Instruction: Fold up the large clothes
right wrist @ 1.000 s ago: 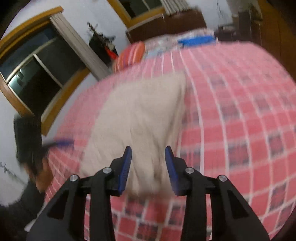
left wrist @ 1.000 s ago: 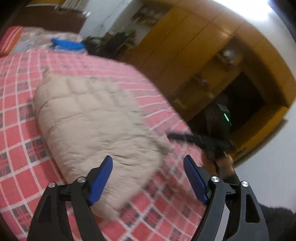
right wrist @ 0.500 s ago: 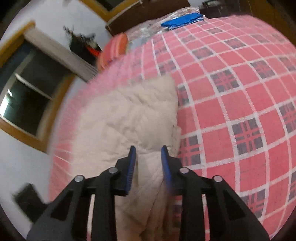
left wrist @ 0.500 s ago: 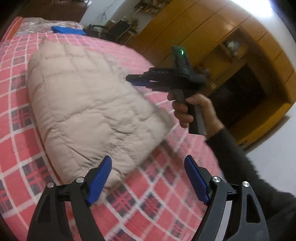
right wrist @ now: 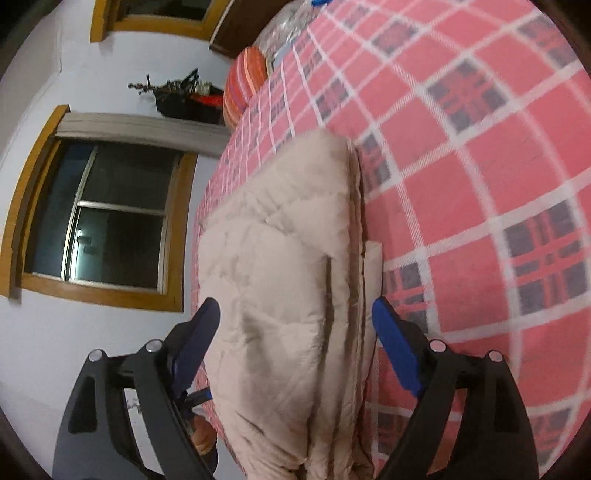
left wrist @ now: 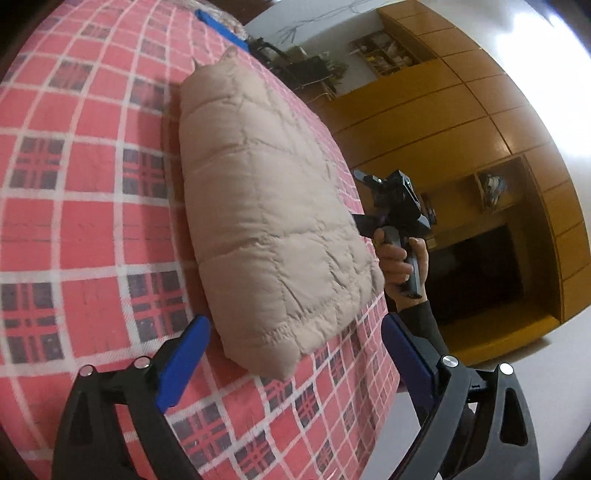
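Observation:
A beige quilted jacket (left wrist: 266, 206) lies folded into a thick block on the red plaid bed cover (left wrist: 74, 221). My left gripper (left wrist: 295, 332) is open, its blue fingers either side of the jacket's near corner, not touching it. A hand (left wrist: 397, 262) holds my right gripper (left wrist: 360, 197) at the jacket's far side edge. In the right wrist view the jacket (right wrist: 280, 258) shows stacked layers along one edge. The right gripper (right wrist: 295, 310) stands wide open and straddles that end, just above the bed cover (right wrist: 480, 166).
A wooden wardrobe (left wrist: 461, 110) and pale floor (left wrist: 517, 369) lie past the bed's edge. A blue item (left wrist: 218, 26) rests at the far end of the bed. An orange striped pillow (right wrist: 245, 85) and a dark window (right wrist: 107, 221) are beyond the jacket.
The right gripper has opened from nearly shut to wide and dropped close over the jacket's end. The left gripper has swung round to the jacket's near corner, staying open.

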